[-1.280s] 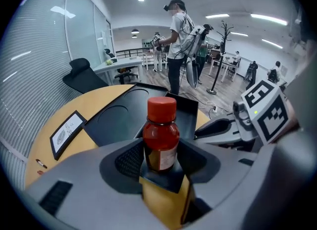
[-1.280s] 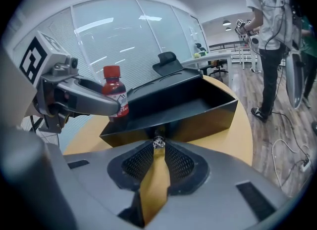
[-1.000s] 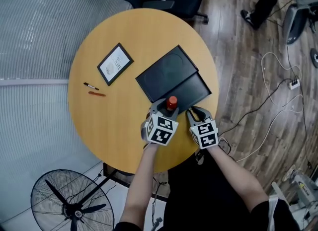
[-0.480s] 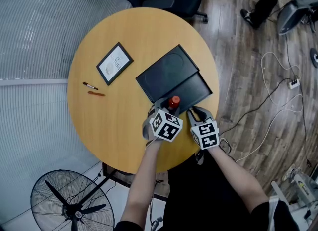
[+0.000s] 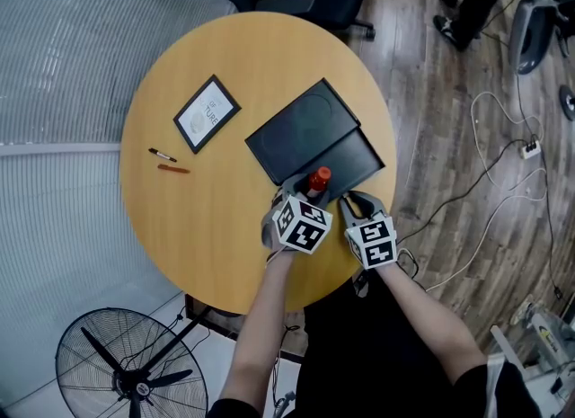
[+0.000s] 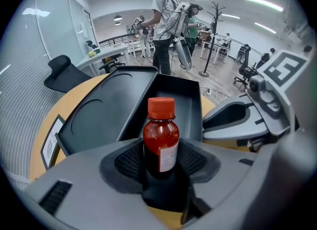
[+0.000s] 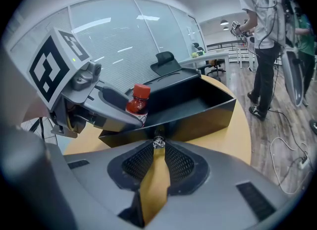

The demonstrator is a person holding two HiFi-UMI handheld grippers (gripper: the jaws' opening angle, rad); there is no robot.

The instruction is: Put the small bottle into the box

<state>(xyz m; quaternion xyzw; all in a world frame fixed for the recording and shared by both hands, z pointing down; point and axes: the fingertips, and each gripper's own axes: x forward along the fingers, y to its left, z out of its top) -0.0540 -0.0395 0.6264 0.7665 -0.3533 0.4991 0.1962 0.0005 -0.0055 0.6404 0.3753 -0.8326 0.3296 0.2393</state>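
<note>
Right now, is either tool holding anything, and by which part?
The left tool grips the small bottle by its lower body, cap free. The right tool pinches the near wall of the box.

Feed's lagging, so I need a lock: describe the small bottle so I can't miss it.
On the round wooden table, find the open black box near its right edge. At its near wall the left gripper is shut on the small bottle: dark red liquid, red cap, white label, the only red thing beside the box.
</note>
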